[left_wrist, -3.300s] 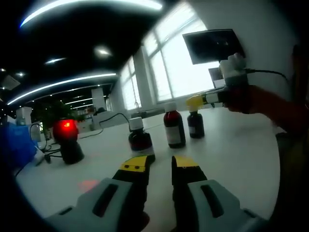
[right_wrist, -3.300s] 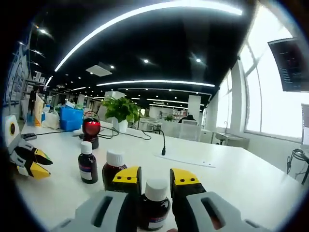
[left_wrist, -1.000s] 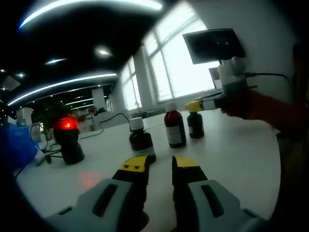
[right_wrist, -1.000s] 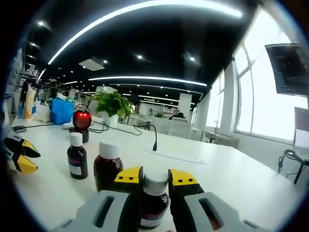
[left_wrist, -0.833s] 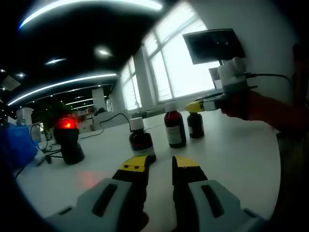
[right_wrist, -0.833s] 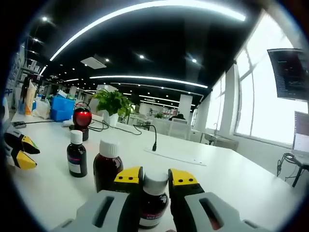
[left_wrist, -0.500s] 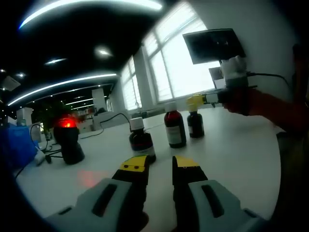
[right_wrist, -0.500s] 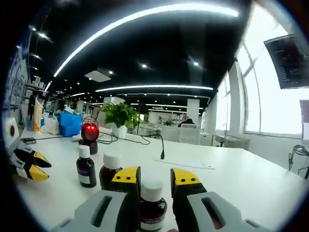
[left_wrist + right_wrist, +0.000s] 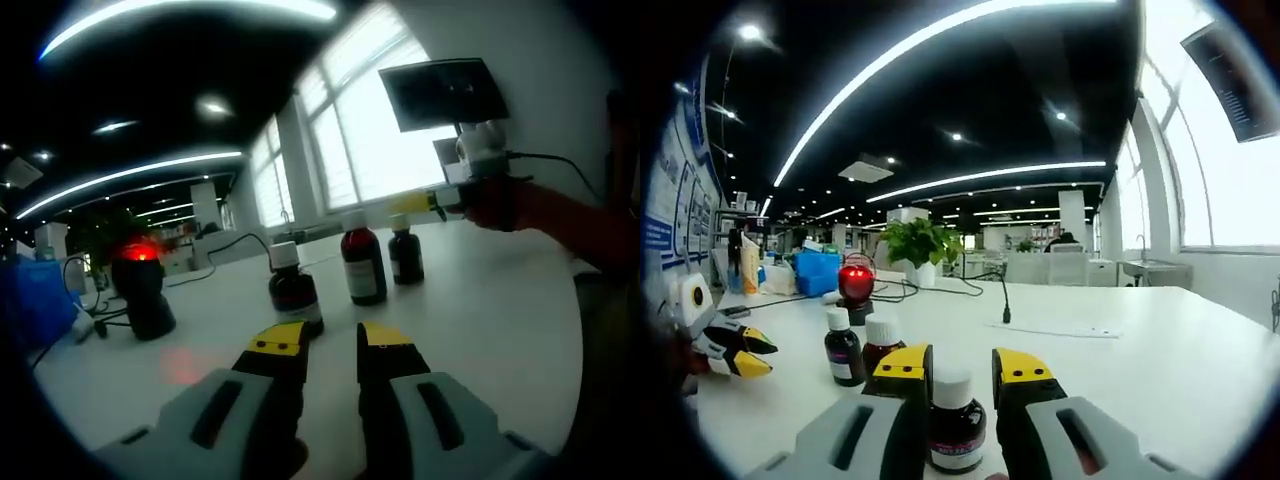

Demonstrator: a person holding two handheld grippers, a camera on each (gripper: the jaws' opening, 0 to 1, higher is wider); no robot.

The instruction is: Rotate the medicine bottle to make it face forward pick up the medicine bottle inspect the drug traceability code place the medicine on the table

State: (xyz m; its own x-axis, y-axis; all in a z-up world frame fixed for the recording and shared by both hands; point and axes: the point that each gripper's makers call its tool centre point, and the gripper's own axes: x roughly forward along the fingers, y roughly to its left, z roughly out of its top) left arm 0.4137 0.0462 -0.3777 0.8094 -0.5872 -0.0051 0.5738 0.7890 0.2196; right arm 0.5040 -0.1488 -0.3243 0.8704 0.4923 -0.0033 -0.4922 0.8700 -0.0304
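The right tongs [image 9: 948, 372] straddle a small brown bottle [image 9: 956, 425] with a white cap, one yellow tip on each side of the neck. The tips sit close to the cap, but whether they actually pinch it or only bracket it I cannot tell. In the left gripper view the same bottle [image 9: 405, 256] stands on the white bench [image 9: 480, 310] at the far end of a row, with the right tongs [image 9: 418, 204] reaching over its cap from the side. That high hold suits turning the bottle on its base so the label comes round to the front. Two more bottles stand beside it, a larger one [image 9: 361, 263] in the middle and a squat one [image 9: 291, 284] nearest the left tongs [image 9: 334, 342], which hang spread and empty above the bench, probably waiting. A scanner [image 9: 855, 290] with a red light stands well behind the row, likely placed there for checking the code
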